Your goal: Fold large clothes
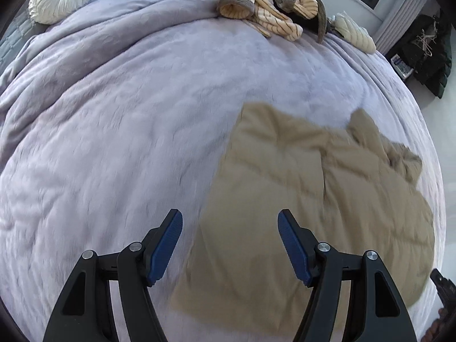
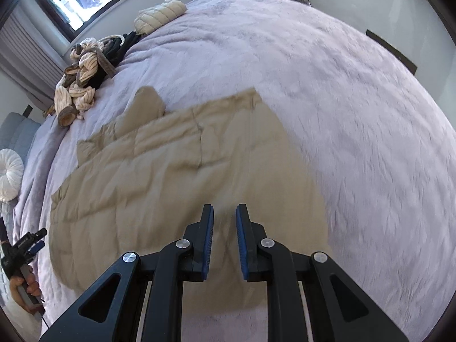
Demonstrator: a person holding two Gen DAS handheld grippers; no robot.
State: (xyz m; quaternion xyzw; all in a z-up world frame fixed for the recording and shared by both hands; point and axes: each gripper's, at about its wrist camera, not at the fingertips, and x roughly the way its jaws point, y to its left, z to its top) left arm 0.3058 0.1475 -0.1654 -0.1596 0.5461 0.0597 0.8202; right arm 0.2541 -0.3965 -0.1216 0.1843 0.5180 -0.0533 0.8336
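Right now a tan puffy jacket (image 2: 176, 176) lies spread flat on the fuzzy lilac blanket (image 2: 356, 114) that covers the bed. It looks quilted and soft, so I think it is light, floppy and a bit slippery, and it may puff back up after a fold. The left gripper (image 1: 229, 243) hangs above the jacket's near edge with its fingers wide apart and nothing between them. The right gripper (image 2: 224, 242) hangs over the jacket too, with only a small gap between its fingers and nothing in them. A good place to pinch looks like a corner or the hem, where the cloth is thin. A pile of striped clothes (image 1: 265, 5) and a cream folded jacket (image 2: 159, 14) sit far off near the window
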